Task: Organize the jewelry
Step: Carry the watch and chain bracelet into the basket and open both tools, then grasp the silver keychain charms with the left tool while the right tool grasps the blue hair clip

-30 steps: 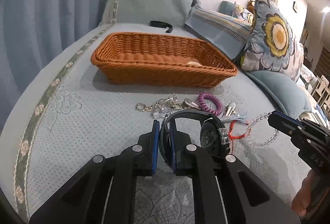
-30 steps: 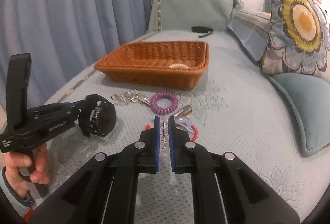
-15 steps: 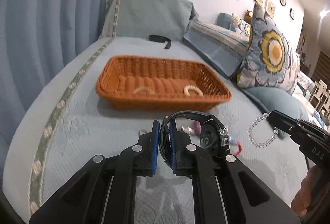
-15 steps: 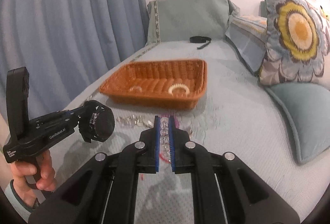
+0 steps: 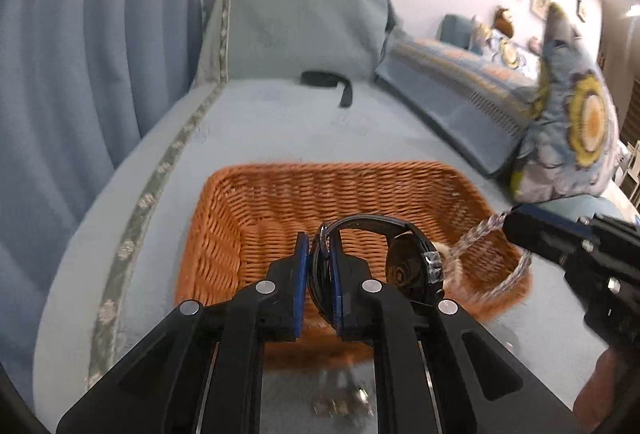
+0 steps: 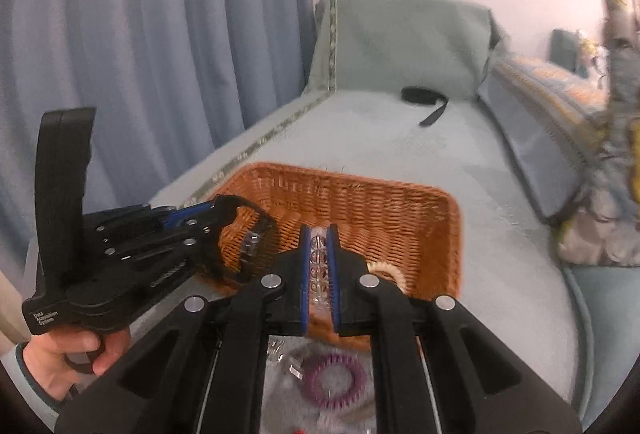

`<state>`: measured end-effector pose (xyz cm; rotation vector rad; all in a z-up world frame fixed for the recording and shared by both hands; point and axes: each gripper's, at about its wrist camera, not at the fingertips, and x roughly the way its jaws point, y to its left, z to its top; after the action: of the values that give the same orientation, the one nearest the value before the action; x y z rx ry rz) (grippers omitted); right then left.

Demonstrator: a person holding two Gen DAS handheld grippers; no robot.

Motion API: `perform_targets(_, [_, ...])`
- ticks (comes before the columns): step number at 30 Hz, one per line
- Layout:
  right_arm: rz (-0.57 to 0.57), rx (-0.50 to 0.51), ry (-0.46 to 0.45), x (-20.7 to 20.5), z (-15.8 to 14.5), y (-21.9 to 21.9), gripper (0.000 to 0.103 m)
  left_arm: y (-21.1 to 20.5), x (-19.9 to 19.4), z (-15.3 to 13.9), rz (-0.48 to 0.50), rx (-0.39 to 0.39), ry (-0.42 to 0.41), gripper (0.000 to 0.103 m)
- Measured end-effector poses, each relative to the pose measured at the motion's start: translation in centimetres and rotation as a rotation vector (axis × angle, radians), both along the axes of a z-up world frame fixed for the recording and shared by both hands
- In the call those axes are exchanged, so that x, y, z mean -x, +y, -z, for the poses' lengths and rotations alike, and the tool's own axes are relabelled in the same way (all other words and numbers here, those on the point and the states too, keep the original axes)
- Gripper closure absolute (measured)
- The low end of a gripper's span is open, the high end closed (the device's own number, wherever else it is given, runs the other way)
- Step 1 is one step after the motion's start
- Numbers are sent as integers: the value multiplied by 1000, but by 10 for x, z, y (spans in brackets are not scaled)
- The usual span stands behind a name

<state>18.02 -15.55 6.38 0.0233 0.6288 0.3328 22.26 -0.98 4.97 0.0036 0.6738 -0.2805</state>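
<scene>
Left gripper (image 5: 319, 266) jaws clamping watch (image 5: 404, 258) strap, right gripper (image 6: 319, 266) jaws gripping bead bracelet (image 6: 319, 274), both hovering over basket (image 5: 216, 234) holding pale ring (image 6: 394, 274).

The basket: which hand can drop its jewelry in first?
Probably the left. Its gripper holds the black watch over the basket interior, while the right gripper with its clear bead bracelet seems nearer the front rim.

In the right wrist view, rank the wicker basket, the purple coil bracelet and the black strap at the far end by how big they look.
1. Wicker basket, clearly largest.
2. Purple coil bracelet and black strap look about alike; the bracelet sits much nearer the camera and is partly hidden, so I won't rank them.
</scene>
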Motion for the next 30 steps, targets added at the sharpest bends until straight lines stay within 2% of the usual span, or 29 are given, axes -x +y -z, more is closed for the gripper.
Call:
perform_targets(4, [11, 11, 81, -27, 24, 1, 97, -2, -25, 19, 2, -5, 56, 94])
perform_targets(9, [80, -34, 153, -40, 44, -21, 97, -7, -28, 31, -3, -18, 68, 93])
perform_targets(12, [111, -78, 174, -41, 44, -37, 94, -5, -22, 32, 25, 5, 55, 81])
perform_targets(14, [136, -98, 167, -34, 40, -47, 78, -3, -12, 26, 35, 15, 28, 58])
perform_targets(15, [145, -101, 158, -30, 37, -51, 72, 3, -2, 20, 47, 45, 3, 57])
perform_targets(16, [157, -107, 141, -23, 33, -55, 59, 7, 4, 16, 58, 68, -5, 56])
perform_targets(17, [167, -117, 116, -12, 27, -60, 51, 13, 13, 10, 70, 98, -13, 56])
perform_targets(18, [168, -121, 105, -7, 24, -62, 51, 16, 21, 5, 75, 116, -23, 56])
perform_targets(20, [163, -138, 91, 14, 17, -69, 51, 29, 45, -6, 78, 159, -56, 48])
perform_targets(24, [170, -167, 71, 60, 8, -82, 51, 47, 96, -20, 71, 213, -92, 47])
perform_targets(30, [197, -109, 81, 110, 23, -81, 51, 51, 153, -15, 41, 206, -93, 47])
